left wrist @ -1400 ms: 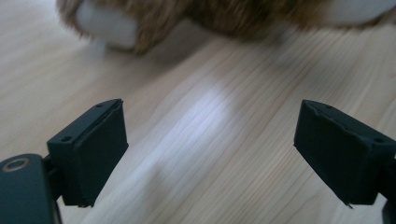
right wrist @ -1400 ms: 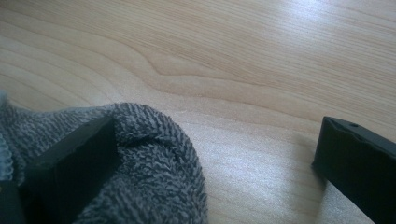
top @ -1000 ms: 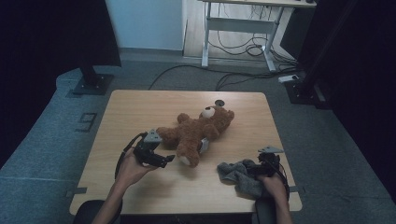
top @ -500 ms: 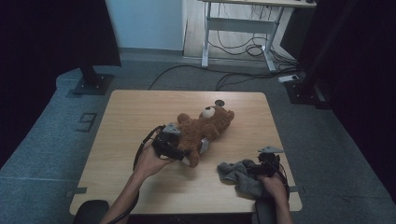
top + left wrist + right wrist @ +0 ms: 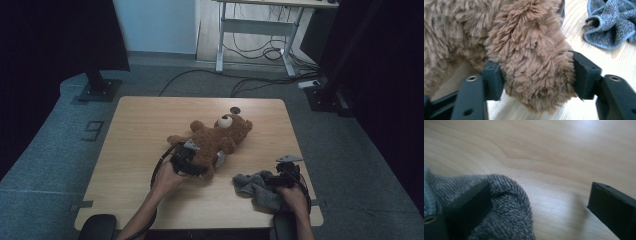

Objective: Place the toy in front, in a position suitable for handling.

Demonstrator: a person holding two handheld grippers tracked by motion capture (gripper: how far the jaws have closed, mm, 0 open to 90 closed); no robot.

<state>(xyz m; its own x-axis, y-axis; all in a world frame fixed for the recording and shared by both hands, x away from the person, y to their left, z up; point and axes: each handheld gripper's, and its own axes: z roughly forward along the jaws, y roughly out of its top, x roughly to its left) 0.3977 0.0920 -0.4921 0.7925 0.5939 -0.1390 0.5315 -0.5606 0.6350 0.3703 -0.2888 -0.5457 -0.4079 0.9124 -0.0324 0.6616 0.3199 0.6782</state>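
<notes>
A brown teddy bear (image 5: 215, 140) lies on its back across the middle of the wooden table (image 5: 145, 130), head to the far right. My left gripper (image 5: 200, 167) is at its near leg; its jaws have just been closing, and in the left gripper view both pads press into the furry leg (image 5: 529, 62). A crumpled grey cloth (image 5: 255, 187) lies at the near right. My right gripper (image 5: 277, 180) rests there with jaws wide. They have just been closing slightly: one fingertip (image 5: 471, 200) lies on the cloth (image 5: 506, 215), the other stands apart over bare wood.
A small black grommet (image 5: 235, 109) sits in the tabletop behind the bear's head. Bare wood stretches across the far and left parts of the table. On the floor beyond are a black stand base (image 5: 97, 90), a desk frame (image 5: 252, 30) and loose cables.
My left hand has moved right from the open tabletop to the bear, and its gripper now sits at the bear's near leg. The right hand and cloth have stayed put.
</notes>
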